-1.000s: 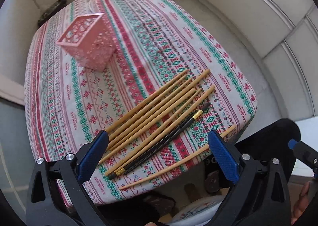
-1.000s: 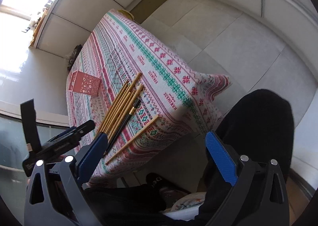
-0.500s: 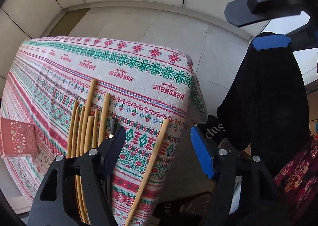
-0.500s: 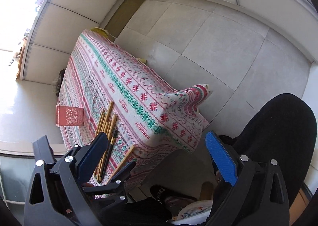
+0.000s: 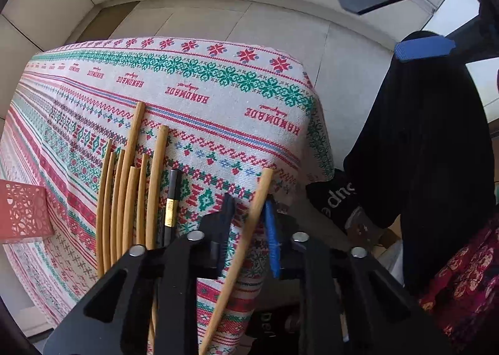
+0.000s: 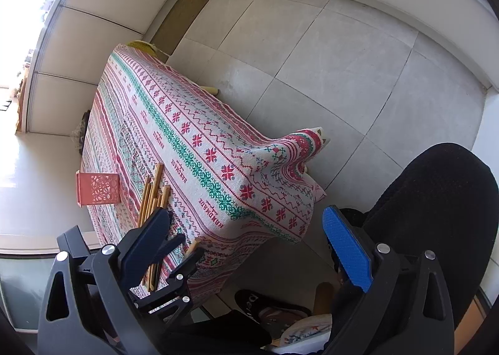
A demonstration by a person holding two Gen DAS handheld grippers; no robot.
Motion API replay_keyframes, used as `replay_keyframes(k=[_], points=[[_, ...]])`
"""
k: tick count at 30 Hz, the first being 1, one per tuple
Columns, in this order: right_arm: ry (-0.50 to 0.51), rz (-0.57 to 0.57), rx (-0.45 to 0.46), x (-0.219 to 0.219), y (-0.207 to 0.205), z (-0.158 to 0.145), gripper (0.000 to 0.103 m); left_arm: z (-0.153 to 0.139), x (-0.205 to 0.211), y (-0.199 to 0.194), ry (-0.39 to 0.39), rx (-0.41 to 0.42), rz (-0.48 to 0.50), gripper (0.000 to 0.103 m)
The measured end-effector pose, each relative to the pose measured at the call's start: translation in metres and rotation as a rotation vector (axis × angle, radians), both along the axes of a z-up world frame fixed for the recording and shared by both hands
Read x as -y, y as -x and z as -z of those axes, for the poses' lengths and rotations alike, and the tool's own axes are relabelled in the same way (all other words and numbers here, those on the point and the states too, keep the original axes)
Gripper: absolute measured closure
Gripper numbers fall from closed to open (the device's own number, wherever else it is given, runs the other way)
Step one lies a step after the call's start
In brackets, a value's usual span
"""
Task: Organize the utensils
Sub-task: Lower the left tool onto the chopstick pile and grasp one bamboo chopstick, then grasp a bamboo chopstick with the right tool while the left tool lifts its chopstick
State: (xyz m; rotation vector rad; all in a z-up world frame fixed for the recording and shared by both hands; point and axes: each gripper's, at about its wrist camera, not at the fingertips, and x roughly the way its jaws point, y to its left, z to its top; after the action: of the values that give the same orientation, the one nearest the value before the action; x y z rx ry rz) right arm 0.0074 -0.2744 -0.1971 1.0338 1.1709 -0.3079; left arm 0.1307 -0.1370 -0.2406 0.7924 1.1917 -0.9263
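Observation:
My left gripper has its blue pads closing around a single bamboo chopstick that lies near the table's near edge; a narrow gap shows on each side of the stick. Several bamboo chopsticks and a black chopstick with a gold band lie side by side to its left. The pink perforated holder stands at the far left. My right gripper is open and empty off the table's corner; the left gripper shows in its view over the chopsticks.
The table wears a patterned red, green and white cloth that hangs over the near corner. A person's black-clad leg and a black slipper are by the table on the grey tiled floor. The pink holder stands near the left edge.
My left gripper swung down from above the table to the lone bamboo chopstick and narrowed its fingers around it. My right gripper drifted a little off the table corner and stayed open.

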Motion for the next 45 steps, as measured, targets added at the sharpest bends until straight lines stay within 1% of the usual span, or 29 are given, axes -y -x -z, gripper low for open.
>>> replay_keyframes(k=[2, 4, 5, 8, 10, 13, 15, 17, 19, 21, 22, 23, 25, 28, 31, 32, 33, 34, 35, 37, 39, 43, 45], points=[[-0.007, -0.008, -0.004, -0.004, -0.003, 0.001, 0.007, -0.007, -0.009, 0.006, 0.031, 0.004, -0.029, 0.097], [-0.006, -0.02, -0.009, -0.009, -0.006, 0.001, 0.007, -0.015, -0.017, 0.01, 0.08, 0.001, -0.074, 0.097], [-0.003, -0.028, -0.01, -0.011, -0.008, 0.002, 0.007, -0.019, -0.024, 0.009, 0.102, 0.016, -0.097, 0.097], [-0.002, -0.045, -0.025, -0.021, -0.013, 0.004, 0.007, -0.04, -0.053, 0.005, 0.18, 0.047, -0.188, 0.097], [0.002, -0.069, -0.033, -0.032, -0.019, 0.005, 0.007, -0.061, -0.076, 0.002, 0.248, 0.067, -0.272, 0.097], [0.018, -0.099, -0.05, -0.049, -0.035, 0.005, 0.007, -0.106, -0.12, 0.001, 0.382, 0.119, -0.391, 0.097], [0.016, -0.115, -0.076, -0.061, -0.049, 0.008, 0.007, -0.145, -0.153, -0.001, 0.476, 0.195, -0.479, 0.097], [0.013, -0.119, -0.098, -0.074, -0.061, 0.012, 0.007, -0.186, -0.187, -0.003, 0.599, 0.277, -0.566, 0.097], [-0.007, -0.131, -0.128, -0.088, -0.074, 0.017, 0.007, -0.222, -0.22, 0.0, 0.718, 0.36, -0.627, 0.097], [-0.049, -0.141, -0.179, -0.102, -0.085, 0.028, 0.007, -0.247, -0.244, 0.004, 0.812, 0.422, -0.661, 0.097], [-0.075, -0.131, -0.205, -0.107, -0.088, 0.034, 0.01, -0.255, -0.255, 0.007, 0.849, 0.451, -0.672, 0.097], [-0.083, -0.121, -0.235, -0.111, -0.092, 0.039, 0.019, -0.261, -0.264, 0.009, 0.883, 0.466, -0.68, 0.097], [-0.033, -0.099, -0.302, -0.117, -0.097, 0.044, 0.022, -0.268, -0.279, 0.013, 0.95, 0.481, -0.69, 0.097], [0.022, -0.083, -0.353, -0.125, -0.101, 0.042, 0.025, -0.272, -0.292, 0.013, 1.008, 0.497, -0.696, 0.097], [0.033, -0.054, -0.362, -0.125, -0.099, 0.037, 0.035, -0.278, -0.298, 0.014, 1.045, 0.487, -0.688, 0.097], [0.03, -0.05, -0.369, -0.123, -0.099, 0.035, 0.037, -0.28, -0.307, 0.014, 1.06, 0.481, -0.685, 0.097], [0.024, -0.04, -0.367, -0.12, -0.099, 0.033, 0.038, -0.279, -0.309, 0.011, 1.073, 0.474, -0.682, 0.097], [0.026, -0.032, -0.349, -0.116, -0.1, 0.027, 0.045, -0.279, -0.311, 0.011, 1.081, 0.473, -0.683, 0.097], [0.032, -0.037, -0.33, -0.114, -0.102, 0.022, 0.056, -0.277, -0.313, 0.01, 1.086, 0.471, -0.684, 0.097], [0.035, -0.042, -0.299, -0.112, -0.108, 0.009, 0.058, -0.276, -0.315, 0.007, 1.089, 0.467, -0.696, 0.097], [0.043, -0.046, -0.292, -0.11, -0.117, 0.004, 0.06, -0.274, -0.316, 0.005, 1.092, 0.46, -0.704, 0.097], [0.044, -0.046, -0.309, -0.11, -0.136, 0.018, 0.07, -0.274, -0.316, 0.005, 1.097, 0.463, -0.703, 0.097], [0.03, -0.038, -0.324, -0.11, -0.139, 0.026, 0.073, -0.272, -0.316, 0.005, 1.095, 0.464, -0.704, 0.097]])
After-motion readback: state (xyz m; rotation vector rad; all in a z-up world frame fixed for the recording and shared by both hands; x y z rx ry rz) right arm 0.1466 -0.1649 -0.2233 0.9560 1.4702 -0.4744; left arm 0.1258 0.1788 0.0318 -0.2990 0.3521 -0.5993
